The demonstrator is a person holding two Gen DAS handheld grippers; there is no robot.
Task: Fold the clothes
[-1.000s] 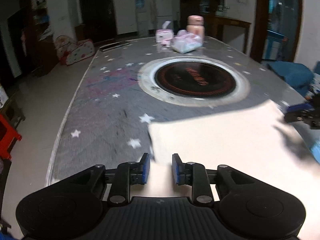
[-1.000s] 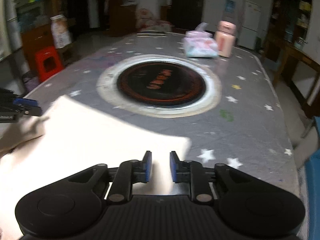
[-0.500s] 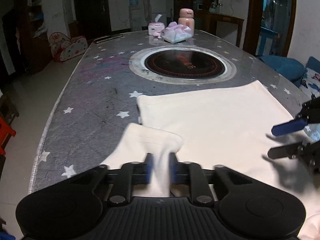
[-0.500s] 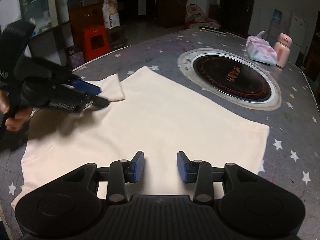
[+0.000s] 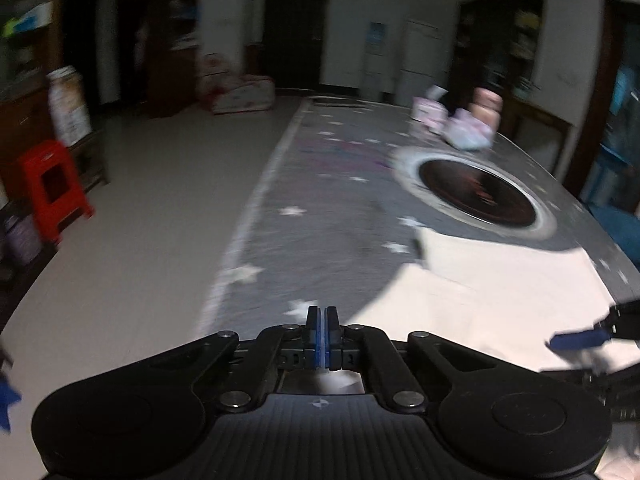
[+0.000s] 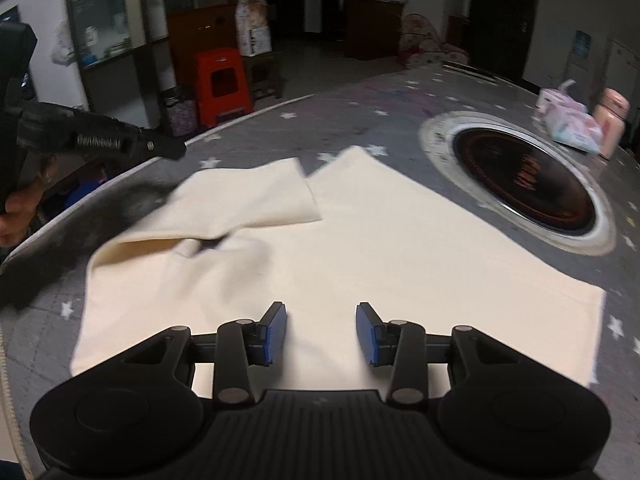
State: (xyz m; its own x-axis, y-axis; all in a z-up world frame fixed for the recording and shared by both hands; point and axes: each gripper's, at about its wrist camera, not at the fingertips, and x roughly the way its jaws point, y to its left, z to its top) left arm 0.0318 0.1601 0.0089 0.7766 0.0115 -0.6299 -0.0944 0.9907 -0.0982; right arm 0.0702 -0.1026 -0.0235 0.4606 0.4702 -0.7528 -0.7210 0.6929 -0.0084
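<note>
A cream T-shirt lies flat on the grey star-patterned table. Its left sleeve lies rumpled, with one corner over the shirt body. My right gripper hovers over the near part of the shirt. Its jaws are opening and nothing is between the pads. My left gripper, held by a person's hand, sits above the table's left edge, apart from the sleeve. In the blurred left wrist view the left gripper is shut with no cloth showing at its tips. The shirt lies to its right.
A round dark cooktop is set into the table beyond the shirt. A pink tissue pack and a pink bottle stand at the far end. A red stool stands on the floor past the table's left edge.
The left gripper has let go of the sleeve, shut, and swung left toward the table edge. The sleeve now lies loose. The right gripper's jaws have widened over the shirt.
</note>
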